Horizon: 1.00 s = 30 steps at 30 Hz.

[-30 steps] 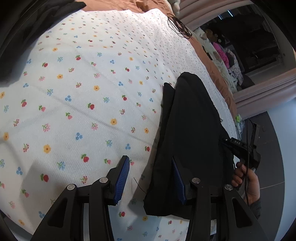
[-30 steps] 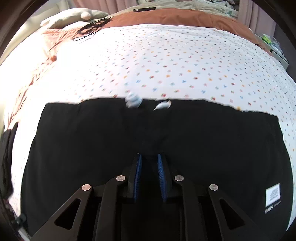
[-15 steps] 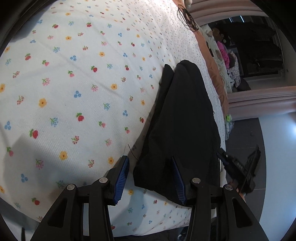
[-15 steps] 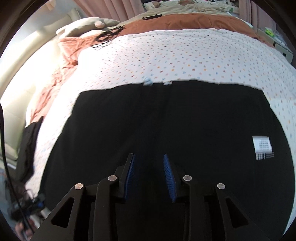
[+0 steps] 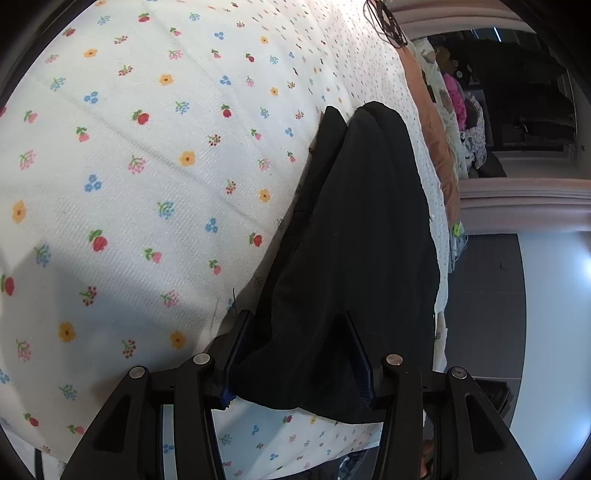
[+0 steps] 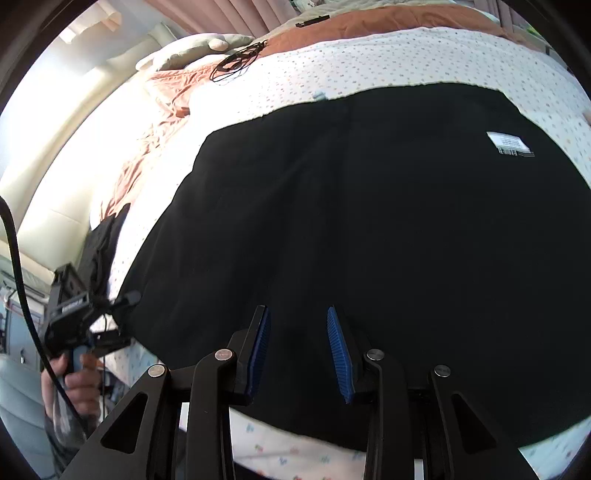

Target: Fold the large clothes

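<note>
Between the wide-spread blue pads of the left gripper (image 5: 295, 354) lies one end of the folded black garment (image 5: 354, 236), but the pads do not press it. The right gripper (image 6: 298, 349) is also spread wide, above the same cloth. The garment lies flat on the flowered bedsheet (image 5: 147, 166), near the bed's edge.

A bed with a floral sheet (image 5: 155, 177) and rust-brown blanket (image 6: 369, 22) stands by pink curtains (image 6: 229, 14) over dark floor (image 5: 484, 295).
</note>
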Tool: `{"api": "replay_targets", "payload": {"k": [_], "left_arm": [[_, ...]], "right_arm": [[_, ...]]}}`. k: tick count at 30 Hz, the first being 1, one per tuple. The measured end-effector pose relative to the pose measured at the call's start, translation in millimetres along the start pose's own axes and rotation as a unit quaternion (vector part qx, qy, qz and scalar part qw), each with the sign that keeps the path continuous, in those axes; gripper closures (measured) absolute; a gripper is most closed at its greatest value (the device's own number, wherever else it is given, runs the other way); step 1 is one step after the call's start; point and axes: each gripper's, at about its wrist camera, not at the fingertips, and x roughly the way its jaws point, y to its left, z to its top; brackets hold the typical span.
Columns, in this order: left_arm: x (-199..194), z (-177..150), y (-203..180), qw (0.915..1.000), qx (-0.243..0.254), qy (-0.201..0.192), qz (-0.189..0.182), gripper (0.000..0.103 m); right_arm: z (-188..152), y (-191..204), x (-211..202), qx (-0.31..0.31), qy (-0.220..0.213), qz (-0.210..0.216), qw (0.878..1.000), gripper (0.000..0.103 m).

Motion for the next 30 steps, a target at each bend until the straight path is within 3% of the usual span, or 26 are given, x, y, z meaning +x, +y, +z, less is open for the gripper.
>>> {"api": "replay_targets", "payload": {"k": [3,6,7,11,14,26,30], "left_arm": [[-3.7,-3.6,-0.4,1.0,-0.001,-0.005,-0.003,0.053],[-8.1,-6.2,-2.4,1.0,0.003,-0.009,0.0,0.065],[-9.1,-5.7,-2.3,0.9999,0.0,-0.009,-0.004,0.075],[-20.9,-8.5,-14.7,0.9991,0.008,-0.024,-0.033,0.083],[-31.2,-13.5,-38.1,0.997,0.034,-0.043,-0.054,0.086],[-51.3,-44.6,-156.4,0.9805,0.157,-0.076,-0.091,0.089],[-47.4,-58.1,-195.5,0.9733,0.194,-0.073,-0.099,0.089]], "right_arm": [[-11.8,4.1,-0.8,0.002,0.003,0.005,1.0,0.071],[-20.7,8.5,-5.1,-0.003,-0.001,0.014,1.0,0.071],[-22.5,11.0,-5.8,-0.005,-0.004,0.022,1.0,0.071],[-24.6,9.0,6.7,-0.007,-0.001,0.008,1.0,0.073],[-27.8,-1.2,19.9,0.012,0.005,-0.009,1.0,0.083],[-34.8,-15.2,4.6,0.033,-0.007,0.045,0.998,0.083],[-34.9,-26.9,-19.8,0.04,-0.04,0.053,0.997,0.083]]}}
